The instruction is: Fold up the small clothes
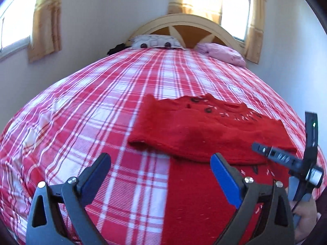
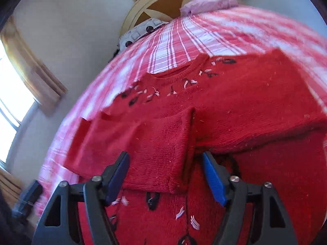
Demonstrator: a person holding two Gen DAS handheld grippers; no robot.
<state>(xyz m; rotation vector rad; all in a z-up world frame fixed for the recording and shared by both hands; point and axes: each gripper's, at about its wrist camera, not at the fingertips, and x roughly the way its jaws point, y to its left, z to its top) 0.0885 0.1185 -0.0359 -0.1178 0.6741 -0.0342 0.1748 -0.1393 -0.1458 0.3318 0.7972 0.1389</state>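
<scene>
A red knitted sweater (image 2: pixel 235 106) lies spread on a bed (image 1: pixel 102 94) covered in red and white plaid. Both sleeves are folded across its chest, and small black and white stitched marks ring the neckline. In the left wrist view the sweater fills the lower right of the frame. The left tool (image 1: pixel 161 167) hangs low in the frame with its blue-padded fingers spread wide, gripping nothing, one over plaid and one over sweater. In the right wrist view, the right tool (image 2: pixel 166 171) sits part open at lower centre, a folded sleeve cuff (image 2: pixel 179 149) between its fingers, not pinched. Two pillows (image 1: pixel 222 54) rest against a cream headboard (image 1: pixel 184 20). No writing is readable.
</scene>
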